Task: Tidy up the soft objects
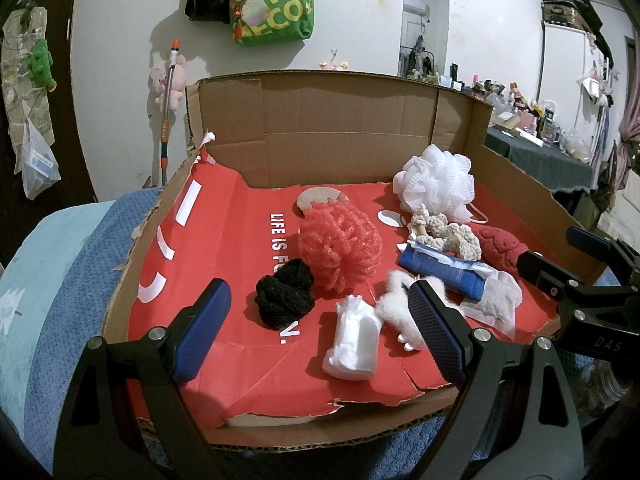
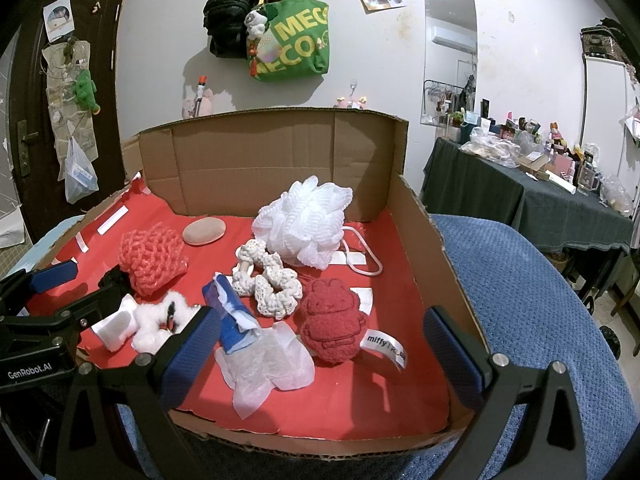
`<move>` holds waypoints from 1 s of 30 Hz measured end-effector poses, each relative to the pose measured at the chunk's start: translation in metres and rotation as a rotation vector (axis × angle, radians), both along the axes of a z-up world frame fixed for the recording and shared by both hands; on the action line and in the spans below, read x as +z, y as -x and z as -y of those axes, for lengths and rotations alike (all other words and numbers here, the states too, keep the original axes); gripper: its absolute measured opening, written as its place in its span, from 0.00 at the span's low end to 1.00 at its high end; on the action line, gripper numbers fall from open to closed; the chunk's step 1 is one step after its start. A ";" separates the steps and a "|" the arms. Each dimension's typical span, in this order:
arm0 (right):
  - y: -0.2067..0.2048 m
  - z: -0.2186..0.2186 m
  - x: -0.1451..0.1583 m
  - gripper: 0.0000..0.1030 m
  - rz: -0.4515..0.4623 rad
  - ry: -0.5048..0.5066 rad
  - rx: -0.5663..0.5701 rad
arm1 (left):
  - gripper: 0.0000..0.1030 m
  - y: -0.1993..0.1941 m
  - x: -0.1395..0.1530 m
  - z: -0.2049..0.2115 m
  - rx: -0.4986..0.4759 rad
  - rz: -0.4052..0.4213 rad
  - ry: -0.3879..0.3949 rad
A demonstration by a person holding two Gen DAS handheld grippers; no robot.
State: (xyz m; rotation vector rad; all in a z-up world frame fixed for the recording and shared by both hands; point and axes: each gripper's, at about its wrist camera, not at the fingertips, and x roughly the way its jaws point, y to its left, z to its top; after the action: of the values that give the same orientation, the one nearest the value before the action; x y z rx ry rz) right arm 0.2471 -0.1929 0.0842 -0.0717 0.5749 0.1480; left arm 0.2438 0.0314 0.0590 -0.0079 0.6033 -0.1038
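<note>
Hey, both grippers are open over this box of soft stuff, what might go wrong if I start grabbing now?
1. The blue roll lies on loose white gauze; lifting either may drag the other.
2. The cotton tuft touches the white foam piece, so the left hand-held gripper might pinch both.
3. The white bath pouf trails a cord that may snag.

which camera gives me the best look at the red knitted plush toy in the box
The right wrist view. There the red plush toy lies whole and close, its knit texture and white label visible. In the left wrist view it sits far right, partly hidden behind the right gripper.
</note>
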 end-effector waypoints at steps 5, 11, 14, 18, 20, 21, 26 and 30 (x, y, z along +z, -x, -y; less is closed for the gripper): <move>0.000 0.000 0.000 1.00 0.000 0.000 0.000 | 0.88 0.000 0.000 0.000 0.000 0.000 0.000; 0.000 0.000 0.001 1.00 0.000 0.001 -0.001 | 0.88 0.000 0.000 0.000 0.000 -0.002 0.000; 0.000 0.000 0.001 1.00 -0.001 0.001 0.000 | 0.88 0.000 0.000 0.000 0.000 -0.002 0.001; 0.000 0.000 0.001 1.00 -0.001 0.001 0.000 | 0.88 0.000 0.000 0.000 0.000 -0.002 0.001; 0.000 0.000 0.001 1.00 -0.001 0.001 0.000 | 0.88 0.000 0.000 -0.001 0.000 -0.002 0.000; 0.000 0.000 0.001 1.00 -0.001 0.000 -0.001 | 0.88 0.000 0.001 -0.001 0.000 -0.002 0.001; 0.002 0.001 0.002 1.00 0.011 0.001 -0.009 | 0.88 0.005 0.002 -0.001 0.016 0.023 -0.002; 0.012 0.003 0.010 1.00 0.033 0.022 -0.020 | 0.88 0.021 0.012 0.000 0.044 0.059 -0.051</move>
State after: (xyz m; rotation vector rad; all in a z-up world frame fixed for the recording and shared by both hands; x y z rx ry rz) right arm 0.2348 -0.1961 0.0941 -0.0897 0.5447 0.1204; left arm 0.2224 0.0314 0.0714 0.0313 0.5462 -0.0458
